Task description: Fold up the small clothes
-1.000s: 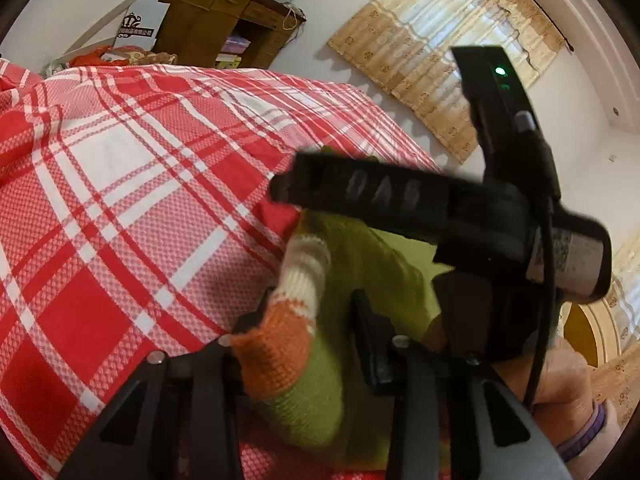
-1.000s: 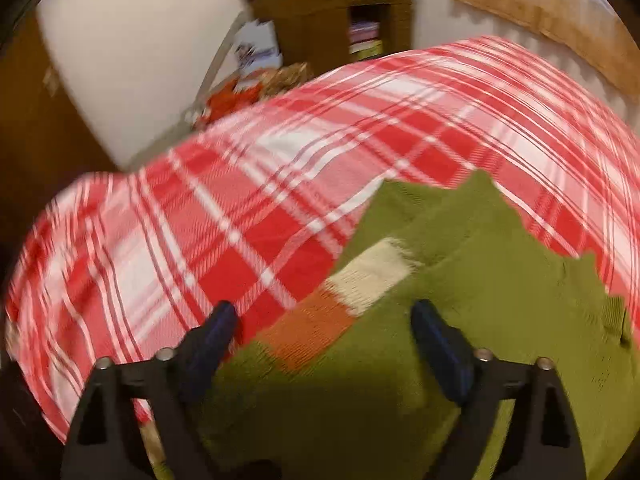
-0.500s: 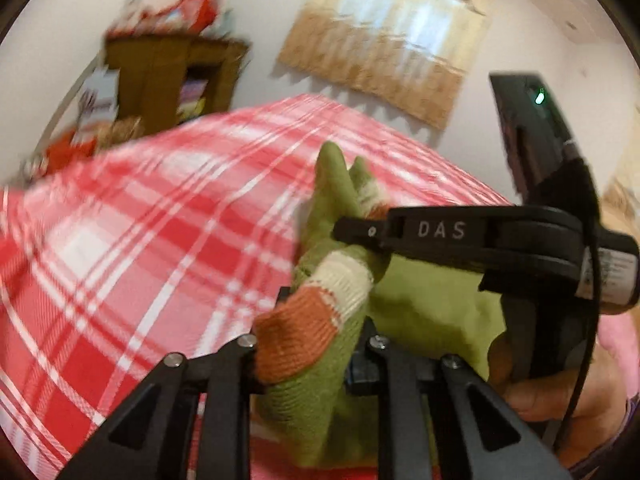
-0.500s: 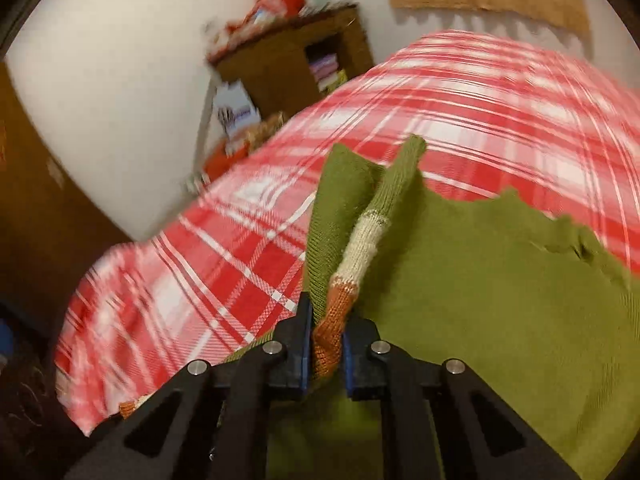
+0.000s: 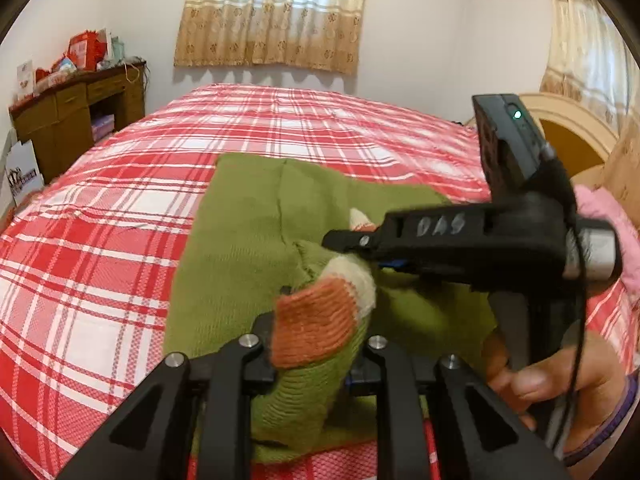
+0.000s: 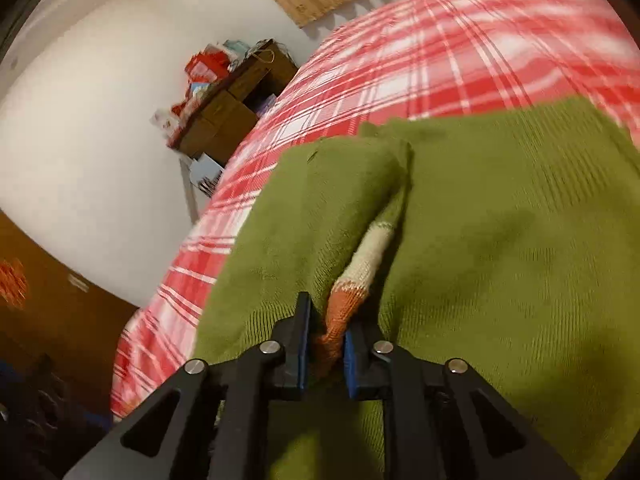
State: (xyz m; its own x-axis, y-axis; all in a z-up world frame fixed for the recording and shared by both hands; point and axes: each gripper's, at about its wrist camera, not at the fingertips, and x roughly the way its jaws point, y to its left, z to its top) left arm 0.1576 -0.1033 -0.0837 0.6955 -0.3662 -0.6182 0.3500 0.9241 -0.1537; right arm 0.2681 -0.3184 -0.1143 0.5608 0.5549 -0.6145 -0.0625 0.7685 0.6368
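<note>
One green sweater (image 5: 240, 240) lay on the bed (image 5: 100, 240), spread ahead of both grippers. The left gripper (image 5: 316, 344) pinched one orange-and-cream cuff (image 5: 316, 328) between its fingers, the sleeve bunched just in front. The right gripper (image 6: 325, 344) was clamped on the second cuff (image 6: 340, 312), whose sleeve ran forward over the sweater's body. In the left view, the right gripper (image 5: 348, 240) sat close ahead and to the right.

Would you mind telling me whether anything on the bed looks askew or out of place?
Only the green sweater: it lies bunched, not flat, on the plaid bedspread, each sleeve cuff pinched by the left gripper and right gripper.
</note>
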